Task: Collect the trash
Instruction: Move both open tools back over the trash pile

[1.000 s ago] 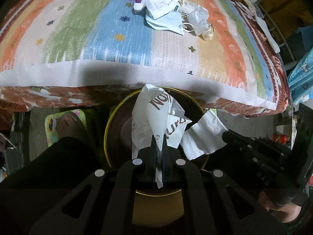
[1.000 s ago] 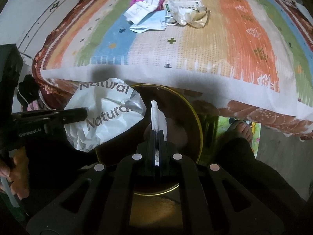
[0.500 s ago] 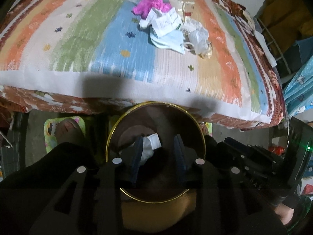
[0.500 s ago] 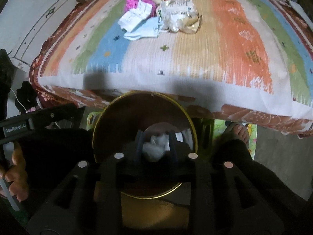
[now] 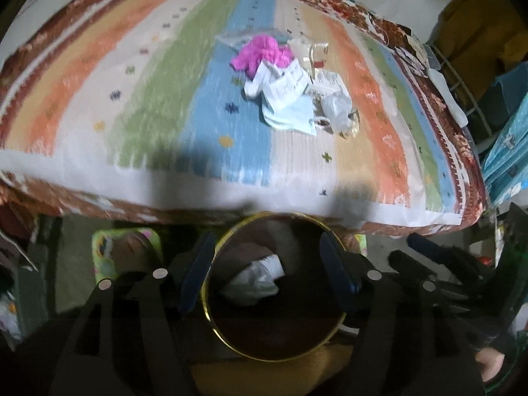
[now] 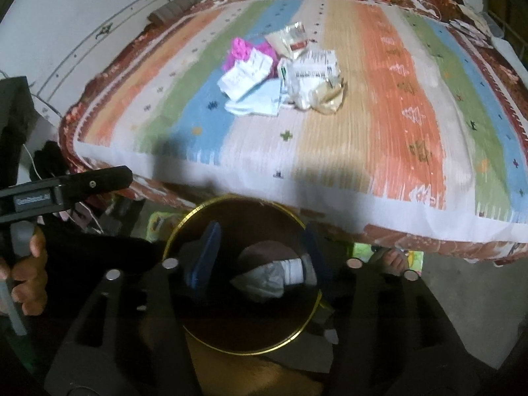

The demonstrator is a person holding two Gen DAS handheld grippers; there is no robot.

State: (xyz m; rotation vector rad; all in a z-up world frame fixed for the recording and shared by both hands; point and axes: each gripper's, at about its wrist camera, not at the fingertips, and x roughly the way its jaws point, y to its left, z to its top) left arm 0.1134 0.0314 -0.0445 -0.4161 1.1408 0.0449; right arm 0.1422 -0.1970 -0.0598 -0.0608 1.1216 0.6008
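A round dark bin with a gold rim point(image 5: 207, 300) point(image 6: 184, 221) stands on the floor below the bed's edge. Crumpled white paper and plastic point(image 5: 255, 279) point(image 6: 269, 279) lie at its bottom. My left gripper point(image 5: 269, 272) hovers above the bin mouth, its jaws opening, nothing between them. My right gripper point(image 6: 260, 260) hangs over the same bin, jaws opening and bare. Further up the striped bedspread point(image 5: 165, 99) point(image 6: 396, 115) lies a trash pile: pink plastic point(image 5: 260, 51) point(image 6: 239, 49), white papers point(image 5: 283, 82) point(image 6: 246, 72), a blue face mask point(image 5: 290, 115) point(image 6: 260, 100) and clear wrappers point(image 5: 336, 107) point(image 6: 316, 79).
A person's feet in patterned slippers point(image 5: 127, 247) point(image 6: 392, 259) flank the bin. A hand point(image 6: 28, 275) grips the left tool's handle at the left edge. A wire rack with yellow cloth point(image 5: 475, 43) and a blue bag point(image 5: 505, 145) stand right of the bed.
Both grippers were shut on trash, a printed white bag on the left and a white tissue on the right. They opened, the pieces fell into the bin, and both grippers rose.
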